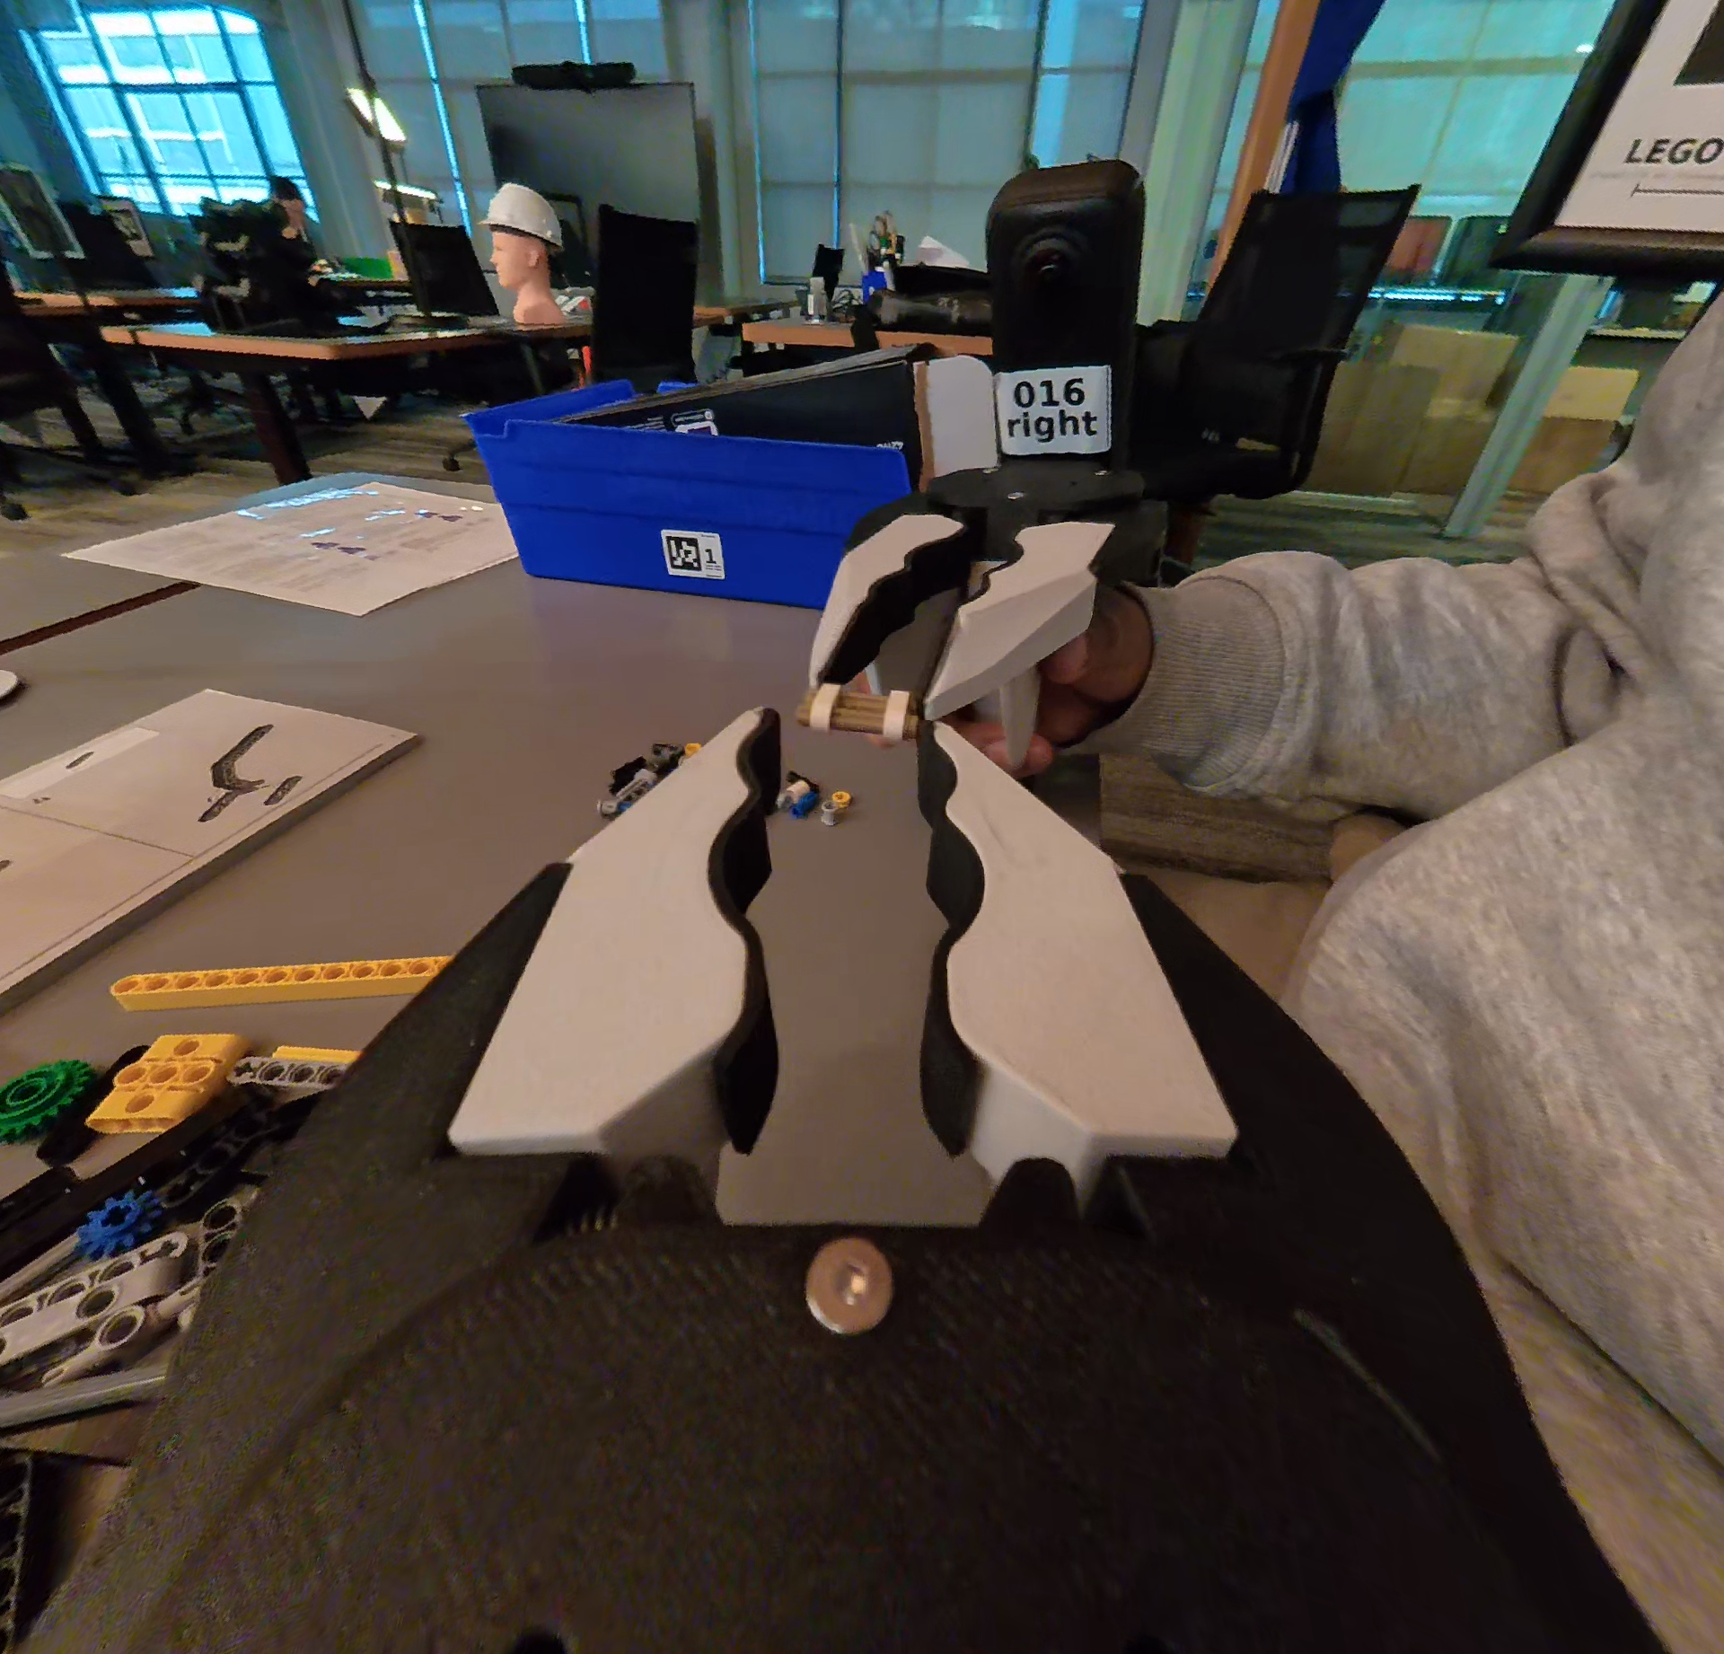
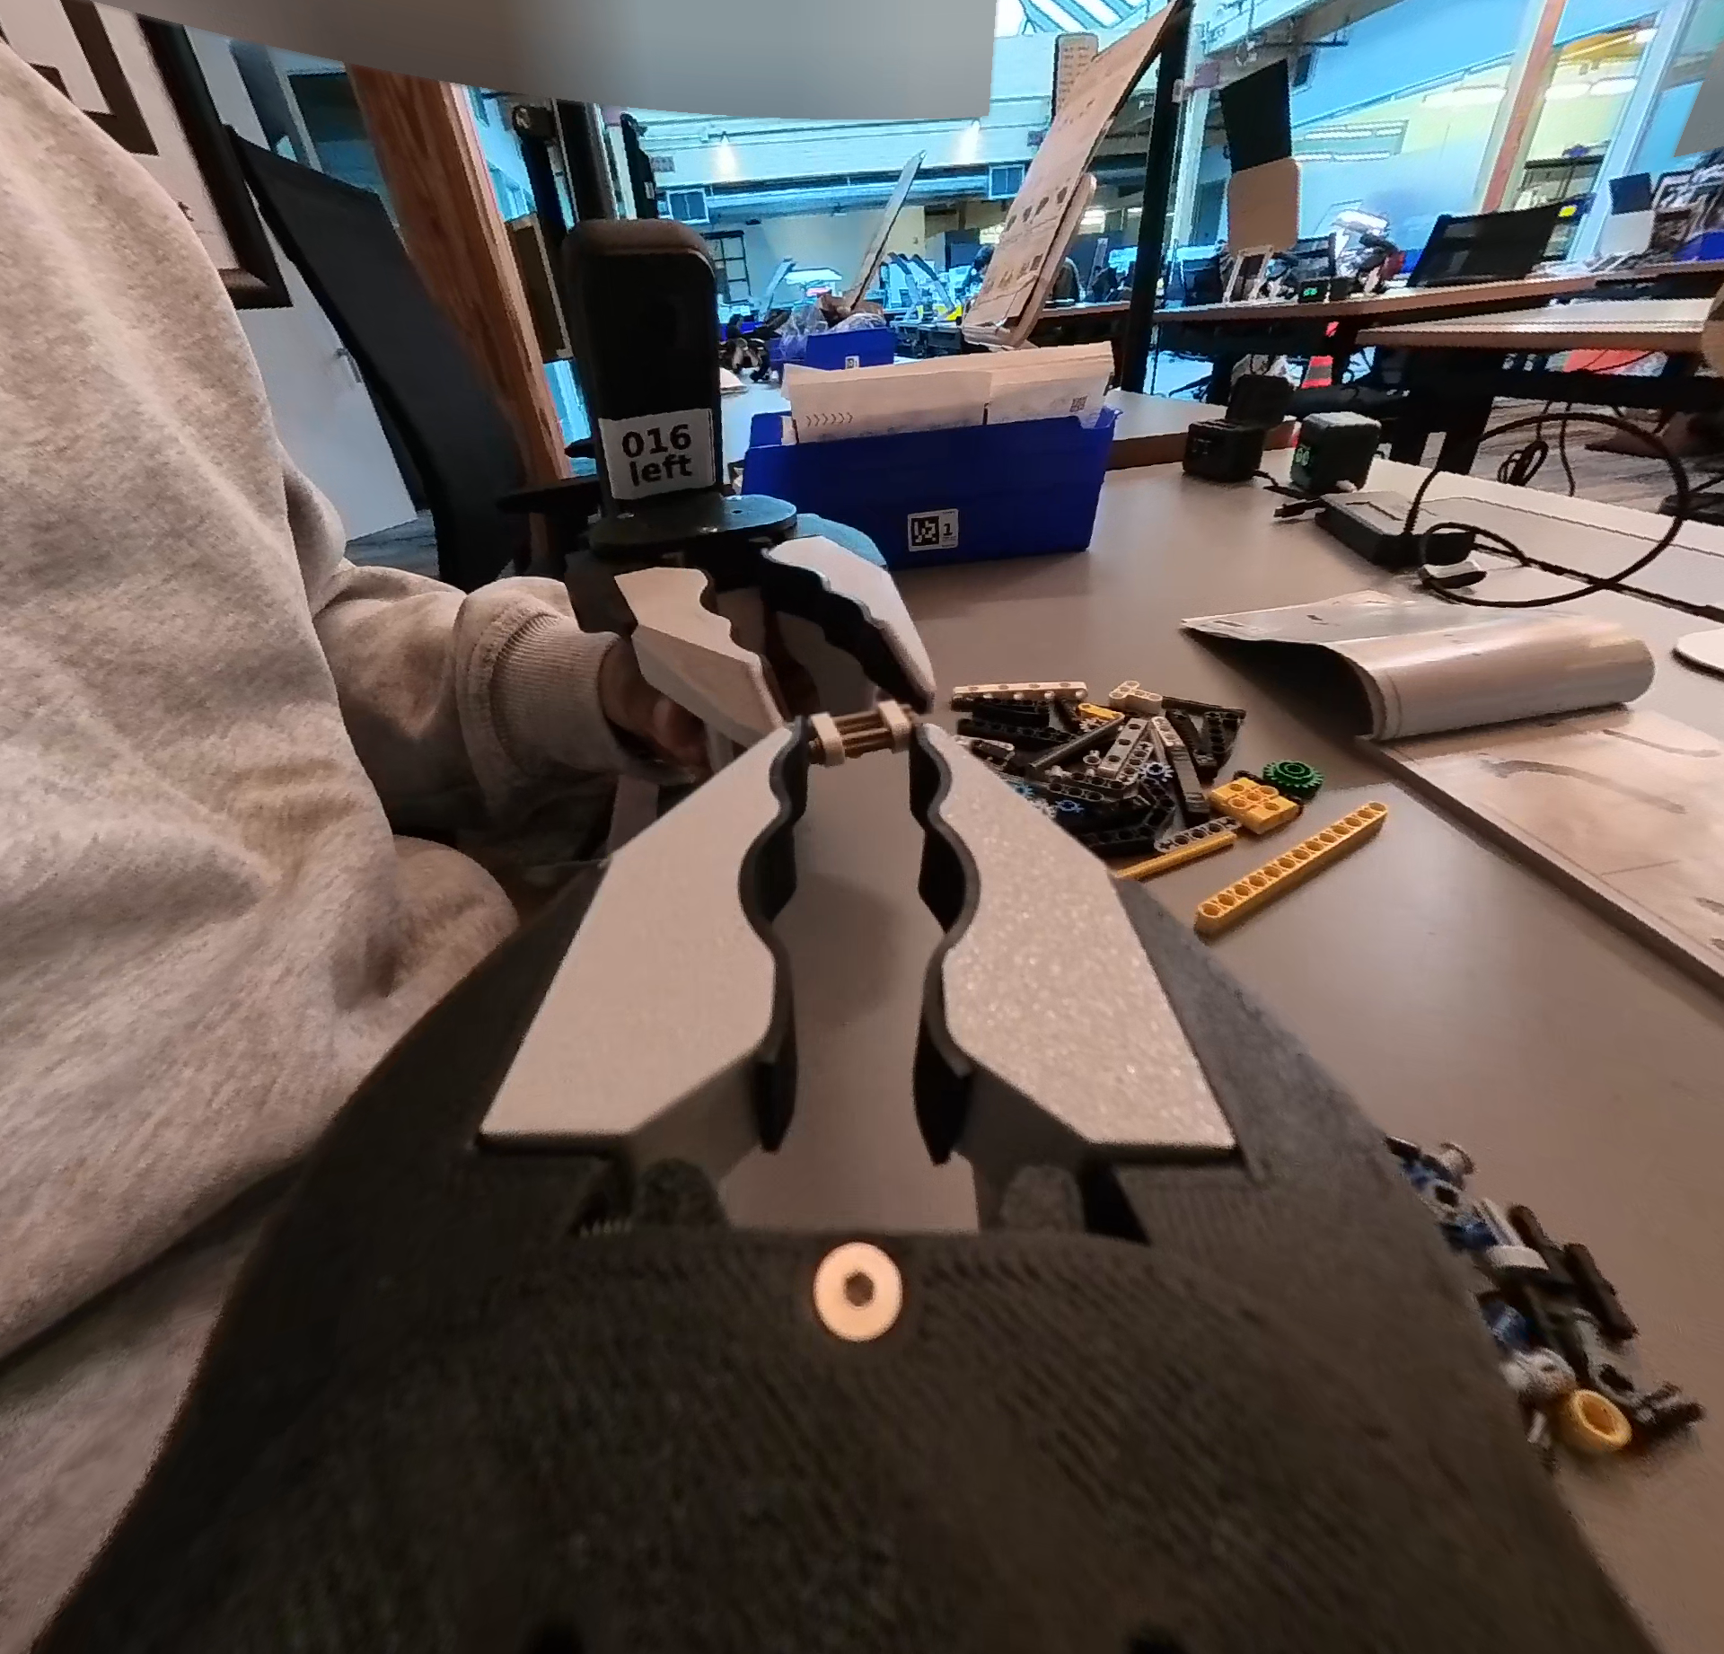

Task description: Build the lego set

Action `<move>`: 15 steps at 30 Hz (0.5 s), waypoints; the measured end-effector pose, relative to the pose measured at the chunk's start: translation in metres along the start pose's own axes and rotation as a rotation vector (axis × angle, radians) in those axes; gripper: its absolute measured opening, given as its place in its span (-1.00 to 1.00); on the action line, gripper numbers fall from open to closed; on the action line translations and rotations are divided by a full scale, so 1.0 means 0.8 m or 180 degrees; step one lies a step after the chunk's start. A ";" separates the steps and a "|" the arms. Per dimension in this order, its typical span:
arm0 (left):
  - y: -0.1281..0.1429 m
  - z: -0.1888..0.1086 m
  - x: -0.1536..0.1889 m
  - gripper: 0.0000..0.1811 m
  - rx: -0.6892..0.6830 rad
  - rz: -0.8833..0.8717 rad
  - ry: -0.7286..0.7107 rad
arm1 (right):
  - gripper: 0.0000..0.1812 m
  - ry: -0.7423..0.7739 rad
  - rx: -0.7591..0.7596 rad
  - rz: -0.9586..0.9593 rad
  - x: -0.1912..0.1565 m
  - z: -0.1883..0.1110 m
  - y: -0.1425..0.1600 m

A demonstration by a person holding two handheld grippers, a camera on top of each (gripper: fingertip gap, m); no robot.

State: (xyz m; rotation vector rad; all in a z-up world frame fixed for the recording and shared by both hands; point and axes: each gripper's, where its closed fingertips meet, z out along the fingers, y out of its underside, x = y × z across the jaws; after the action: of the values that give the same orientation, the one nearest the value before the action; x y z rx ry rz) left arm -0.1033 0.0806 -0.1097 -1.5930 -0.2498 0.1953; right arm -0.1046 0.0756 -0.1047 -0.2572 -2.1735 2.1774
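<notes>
A short tan axle with a white bush at each end (image 1: 858, 712) hangs in the air over the grey table (image 1: 522, 695). My right gripper (image 1: 872, 695) is shut on it lengthwise, one fingertip on each end; in the right wrist view the axle (image 2: 858, 734) sits between that gripper's tips (image 2: 856, 737). My left gripper (image 1: 849, 732) is open and empty, and meets the right one tip to tip, its fingers just outside the axle's ends. It also shows in the right wrist view (image 2: 854, 709), facing me.
A pile of black, grey and yellow beams (image 2: 1101, 770) with a green gear (image 2: 1292, 777) and a long yellow beam (image 1: 280, 979) lies to the left. Small pins (image 1: 802, 793) lie under the grippers. An open booklet (image 1: 187, 807) and a blue bin (image 1: 653, 508) stand beyond. My left and right fingertips are right by each other.
</notes>
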 end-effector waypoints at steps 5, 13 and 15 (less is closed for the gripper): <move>-0.001 -0.001 0.001 -0.76 0.0028 0.0044 -0.0001 | -0.79 0.0029 -0.0002 0.0000 0.001 0.001 0.000; -0.002 -0.001 0.002 -0.76 0.0041 0.0019 0.0009 | -0.78 0.0028 0.0004 0.0006 0.001 0.000 0.000; -0.002 -0.001 0.002 -0.76 0.0044 0.0027 0.0002 | -0.78 0.0032 0.0003 0.0000 0.001 0.000 0.000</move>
State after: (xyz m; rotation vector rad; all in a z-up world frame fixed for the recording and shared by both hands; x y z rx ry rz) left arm -0.1018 0.0804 -0.1079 -1.5806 -0.2408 0.2028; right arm -0.1056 0.0755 -0.1044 -0.2675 -2.1673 2.1722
